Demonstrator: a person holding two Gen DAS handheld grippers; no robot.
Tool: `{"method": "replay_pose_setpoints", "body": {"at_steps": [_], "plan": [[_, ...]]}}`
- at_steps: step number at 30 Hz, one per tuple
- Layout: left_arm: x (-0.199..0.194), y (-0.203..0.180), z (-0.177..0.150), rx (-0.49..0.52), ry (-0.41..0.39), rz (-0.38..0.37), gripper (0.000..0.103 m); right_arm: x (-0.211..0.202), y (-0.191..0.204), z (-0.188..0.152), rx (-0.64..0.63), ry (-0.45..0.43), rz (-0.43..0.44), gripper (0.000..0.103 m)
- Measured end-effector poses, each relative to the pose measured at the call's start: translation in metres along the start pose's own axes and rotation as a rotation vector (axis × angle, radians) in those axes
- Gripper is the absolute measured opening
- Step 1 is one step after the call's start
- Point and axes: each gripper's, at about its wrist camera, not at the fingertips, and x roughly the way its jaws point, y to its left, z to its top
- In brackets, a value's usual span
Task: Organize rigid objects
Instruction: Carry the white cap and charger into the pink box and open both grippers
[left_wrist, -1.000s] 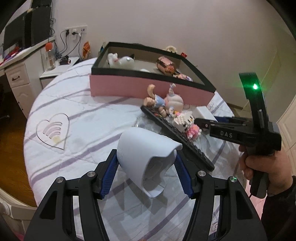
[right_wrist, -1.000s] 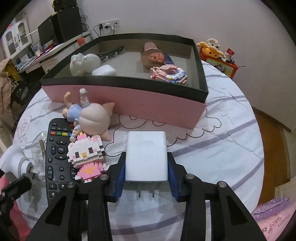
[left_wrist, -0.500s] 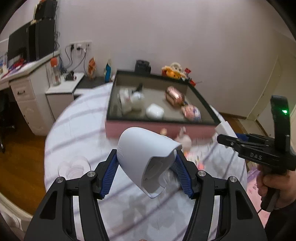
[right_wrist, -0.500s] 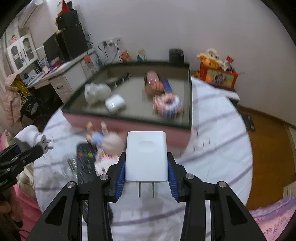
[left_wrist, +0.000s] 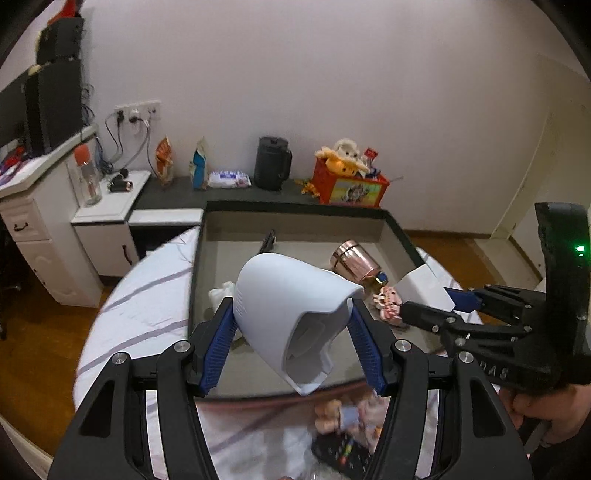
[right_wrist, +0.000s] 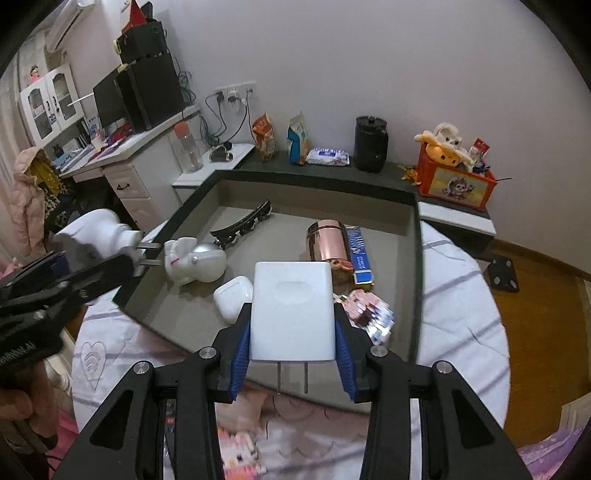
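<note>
My left gripper (left_wrist: 295, 332) is shut on a white dome-shaped plug adapter (left_wrist: 291, 314) and hangs over the near edge of the pink box (left_wrist: 295, 208) with the black rim. In the right wrist view the same adapter (right_wrist: 96, 236) shows its two prongs at the box's left corner. My right gripper (right_wrist: 291, 336) is shut on a flat white charger (right_wrist: 291, 310), prongs pointing back at me, above the box's near half. A doll (left_wrist: 343, 413) and a black remote (left_wrist: 343, 450) lie on the table in front of the box.
Inside the box (right_wrist: 314, 177) lie a copper tin (right_wrist: 328, 243), a blue packet (right_wrist: 360, 254), a white earbud case (right_wrist: 232, 297), a white-and-silver figure (right_wrist: 195, 262), a black hair clip (right_wrist: 243, 221) and a pink block figure (right_wrist: 369, 310). A low shelf with a kettle and toy crate stands behind.
Both grippers have risen from the tablecloth and moved forward over the box, each still holding its white item. The doll and remote now lie below and behind them.
</note>
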Motion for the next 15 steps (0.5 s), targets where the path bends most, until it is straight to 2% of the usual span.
{"method": "replay_pose_setpoints", "body": {"at_steps": [6, 11, 13, 15], "plan": [[0.040, -0.006, -0.005, 0.003, 0.076, 0.010, 0.061, 0.028, -0.008, -0.002, 0.019, 0.058, -0.005, 0.041], [0.054, -0.010, -0.008, 0.008, 0.121, 0.038, 0.062, 0.043, -0.011, -0.006, 0.020, 0.095, -0.020, 0.041], [0.053, -0.012, -0.011, 0.019, 0.122, 0.065, 0.074, 0.045, -0.012, -0.008, 0.021, 0.098, -0.029, 0.041], [0.049, -0.014, -0.010, 0.025, 0.108, 0.092, 0.084, 0.045, -0.012, -0.010, 0.013, 0.093, -0.040, 0.046]]}}
